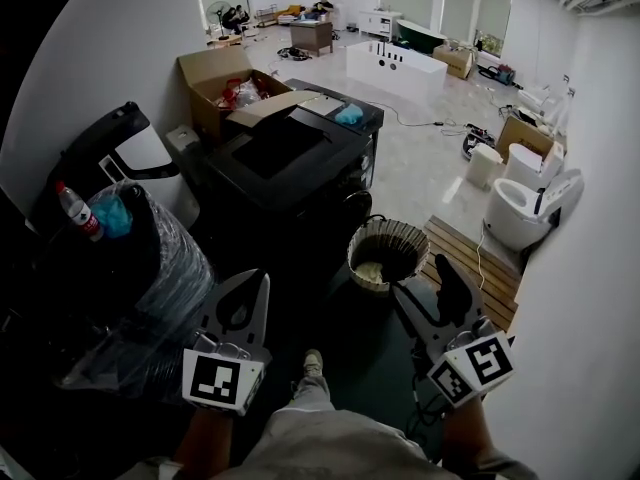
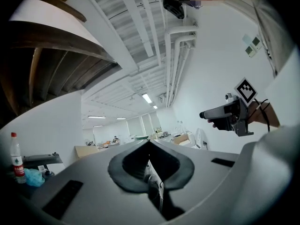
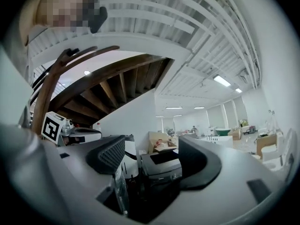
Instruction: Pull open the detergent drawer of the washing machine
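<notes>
Washing machine [image 1: 290, 153] faces the right gripper's [image 1: 430, 293] released, empty jaws; left gripper [image 1: 260, 280] jaws clenched; open floor [image 1: 420, 158] beyond.

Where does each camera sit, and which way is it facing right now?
Head view: on the person's head, looking steeply down at the black washing machine; shows left gripper, right gripper, trousers.
Left gripper view: on the left gripper, looking across the room over closed jaws; right gripper shows.
Right gripper view: on the right gripper, facing the washing machine between open jaws.
Shared: washing machine, head and right gripper views.
</notes>
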{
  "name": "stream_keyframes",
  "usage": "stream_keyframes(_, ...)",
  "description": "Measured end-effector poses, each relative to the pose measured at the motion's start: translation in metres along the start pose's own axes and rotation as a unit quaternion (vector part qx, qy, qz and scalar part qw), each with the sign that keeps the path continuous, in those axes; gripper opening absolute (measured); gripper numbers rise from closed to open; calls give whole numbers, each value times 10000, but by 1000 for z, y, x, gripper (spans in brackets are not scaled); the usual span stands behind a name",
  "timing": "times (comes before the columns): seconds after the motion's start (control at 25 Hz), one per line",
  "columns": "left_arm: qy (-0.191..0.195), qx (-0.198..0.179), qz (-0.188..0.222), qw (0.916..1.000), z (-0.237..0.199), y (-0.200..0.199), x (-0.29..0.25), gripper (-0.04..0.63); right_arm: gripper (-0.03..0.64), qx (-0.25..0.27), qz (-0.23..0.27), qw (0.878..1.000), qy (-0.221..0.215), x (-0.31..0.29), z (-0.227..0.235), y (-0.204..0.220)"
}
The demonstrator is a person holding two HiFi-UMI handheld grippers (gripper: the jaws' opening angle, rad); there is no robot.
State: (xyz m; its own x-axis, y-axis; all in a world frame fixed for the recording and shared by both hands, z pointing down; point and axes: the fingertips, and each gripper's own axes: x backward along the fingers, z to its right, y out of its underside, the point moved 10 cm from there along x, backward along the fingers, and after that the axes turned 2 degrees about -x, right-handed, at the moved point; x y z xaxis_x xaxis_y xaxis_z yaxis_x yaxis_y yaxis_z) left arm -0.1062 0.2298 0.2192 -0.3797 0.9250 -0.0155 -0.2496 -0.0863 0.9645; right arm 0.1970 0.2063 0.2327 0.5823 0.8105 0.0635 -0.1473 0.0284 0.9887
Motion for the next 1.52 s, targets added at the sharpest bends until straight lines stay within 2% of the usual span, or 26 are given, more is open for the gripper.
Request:
stream_keyframes(0.28, 63, 66, -133, 9999, -45, 28, -52, 17, 347, -977, -256, 9949, 84, -76, 31, 37)
stream_keyframes(0.6, 141, 183, -307, 9993, -109, 65, -111, 17, 354, -2257, -601, 9722, 177, -173, 54, 86)
stream_keyframes(0.84, 246, 96, -388, 9989, -144, 92, -149, 17, 359, -2950, -1066, 9491, 280, -238, 67, 134)
stream_keyframes(1.12, 291, 255, -584, 9975, -169, 130, -183, 17, 365, -3899, -1123, 9132, 390, -293, 83, 182)
stream_keyframes(1.32, 282, 410, -774, 9958, -176, 156, -203, 17, 365, -4094, -1231, 9028, 478, -324, 95, 220)
stream_keyframes(1.52, 305, 387, -1043, 9933, -179, 176, -225, 17, 365, -4451, -1349, 8834, 569, -350, 112, 261)
